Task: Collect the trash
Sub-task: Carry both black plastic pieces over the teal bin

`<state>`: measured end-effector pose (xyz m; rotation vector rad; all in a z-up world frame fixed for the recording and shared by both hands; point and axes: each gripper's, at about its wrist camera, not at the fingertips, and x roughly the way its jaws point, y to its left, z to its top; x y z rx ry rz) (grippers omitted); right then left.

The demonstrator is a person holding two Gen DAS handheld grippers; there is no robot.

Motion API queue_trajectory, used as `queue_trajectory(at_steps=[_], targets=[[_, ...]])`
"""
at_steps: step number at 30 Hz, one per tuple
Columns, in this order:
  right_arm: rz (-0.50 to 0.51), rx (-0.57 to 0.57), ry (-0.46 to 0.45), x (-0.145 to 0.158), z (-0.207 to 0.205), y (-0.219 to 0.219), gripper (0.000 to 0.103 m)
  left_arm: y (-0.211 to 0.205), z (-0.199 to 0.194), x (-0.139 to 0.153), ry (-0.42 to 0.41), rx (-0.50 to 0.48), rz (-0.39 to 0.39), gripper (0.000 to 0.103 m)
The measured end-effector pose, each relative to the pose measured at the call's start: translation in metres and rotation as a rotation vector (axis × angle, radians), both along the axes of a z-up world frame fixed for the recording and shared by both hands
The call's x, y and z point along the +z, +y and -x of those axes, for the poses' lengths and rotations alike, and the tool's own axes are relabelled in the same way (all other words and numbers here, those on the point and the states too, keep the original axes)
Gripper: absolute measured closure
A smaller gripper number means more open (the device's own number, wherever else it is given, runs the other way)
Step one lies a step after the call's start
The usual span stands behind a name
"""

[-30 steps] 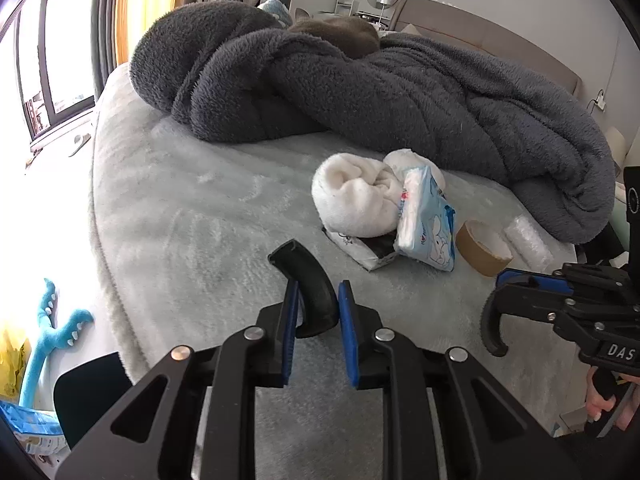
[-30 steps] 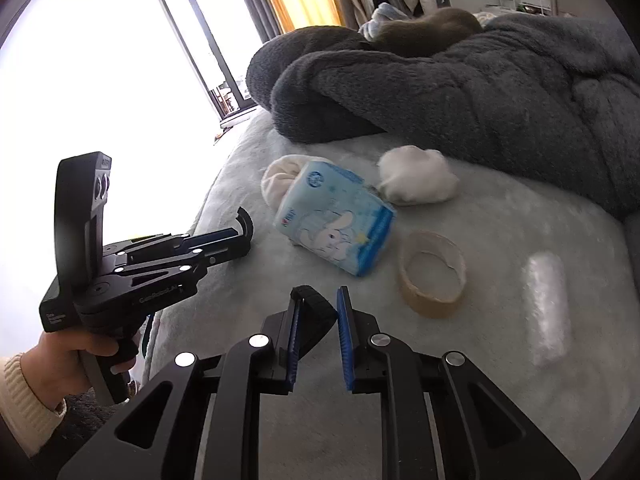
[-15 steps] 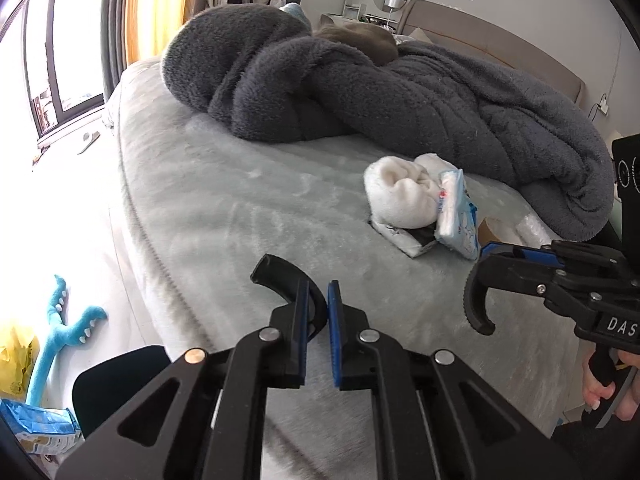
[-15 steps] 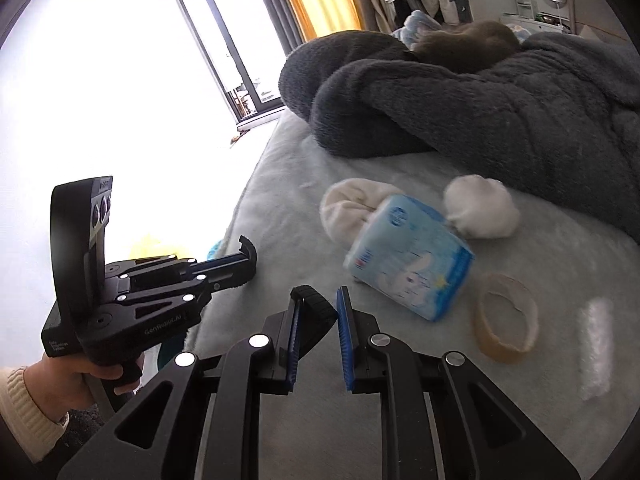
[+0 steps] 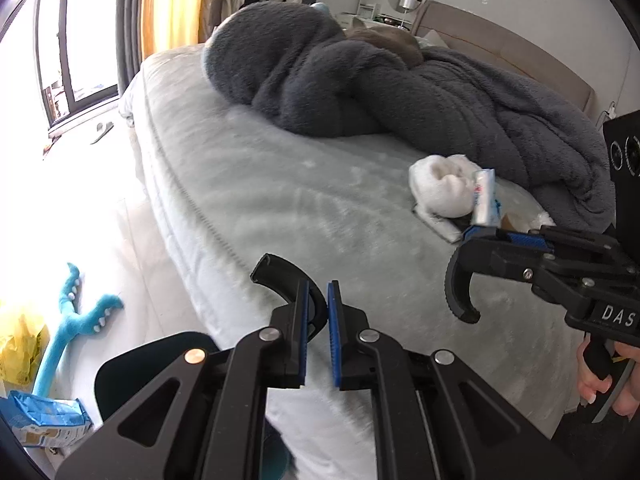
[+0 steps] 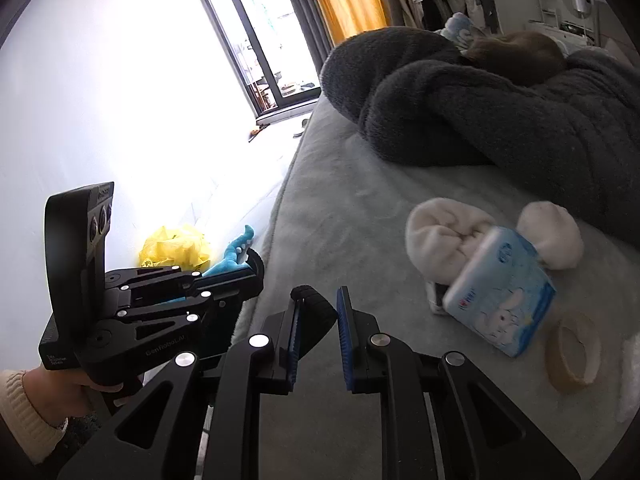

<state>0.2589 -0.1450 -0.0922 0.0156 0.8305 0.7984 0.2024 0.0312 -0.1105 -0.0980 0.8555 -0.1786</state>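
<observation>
Left hand-held gripper (image 5: 318,300): clenched, with nothing between the blue pads. It sits over the near edge of the bed (image 5: 280,208).

Right hand-held gripper (image 6: 318,304): clenched and empty as well, positioned over the bed to the right of the left unit.

Floor beside the bed, near to far: a blue-and-white packet (image 5: 44,420), a teal plush toy (image 5: 68,328) and a crumpled yellow bag (image 6: 176,246).

Trash items on the bed, ahead of both grippers and well apart from them: a blue tissue pack (image 6: 500,300) leaning against a rolled white sock (image 6: 444,236), with a flat wrapper (image 5: 440,226) under them. A second white sock ball (image 6: 554,236) lies just behind the pack. A brown tape roll (image 6: 574,354) lies to the right of the pack, and a clear plastic piece (image 6: 630,376) lies at the right frame edge.

Behind these, a dark grey fleece blanket (image 5: 400,92) is heaped across the bed. Farthest back, yellow curtains (image 6: 344,0) hang beside the window (image 6: 264,32).
</observation>
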Motion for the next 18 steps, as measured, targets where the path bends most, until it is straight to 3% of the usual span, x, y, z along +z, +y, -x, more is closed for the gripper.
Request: queue_trajectory(at_steps=[18], targets=[[-0.022, 0.072, -0.003, 0.003, 0.004, 0.076, 0.086, 0.072, 0.019, -0.039, 0.173, 0.099, 0.032, 0.093]])
